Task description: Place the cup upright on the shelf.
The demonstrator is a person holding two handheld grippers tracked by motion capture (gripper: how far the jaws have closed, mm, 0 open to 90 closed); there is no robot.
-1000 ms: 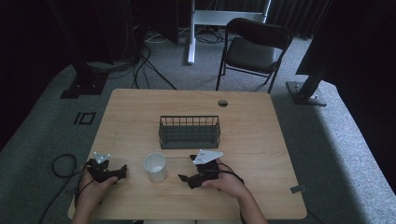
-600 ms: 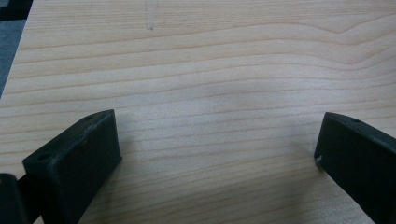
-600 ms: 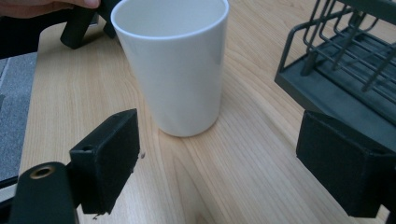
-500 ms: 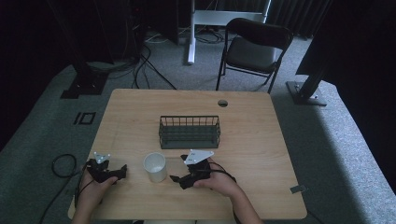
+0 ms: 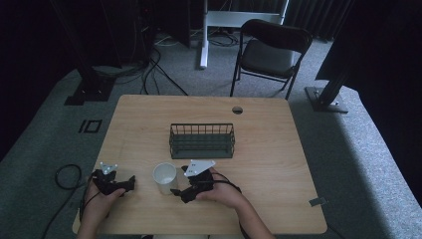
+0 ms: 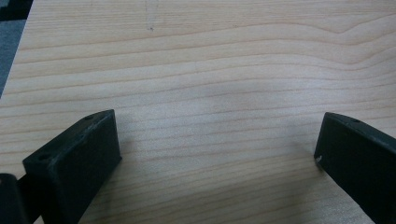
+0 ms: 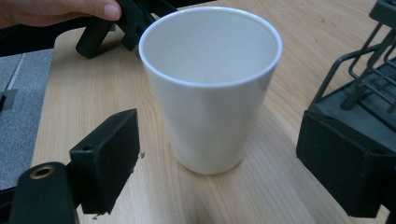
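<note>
The white cup [image 5: 164, 178] stands upright on the wooden table [image 5: 278, 149], just in front of the dark wire basket [image 5: 201, 140]. The right gripper [image 5: 177, 191] is just beside the cup, its jaws spread wide on both sides of it without touching. The left gripper [image 5: 130, 182] rests left of the cup, apart from it, jaws also spread over bare wood.

Black chair [image 5: 271, 52], floor cables [image 5: 154, 64], perhaps stands.

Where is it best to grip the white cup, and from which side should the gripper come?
Grip the white cup around its side wall at mid-height, coming level from the right gripper's side. It stands upright, has no handle and narrows downward, so the open jaws, already either side of it, probably hold best across the wall.
</note>
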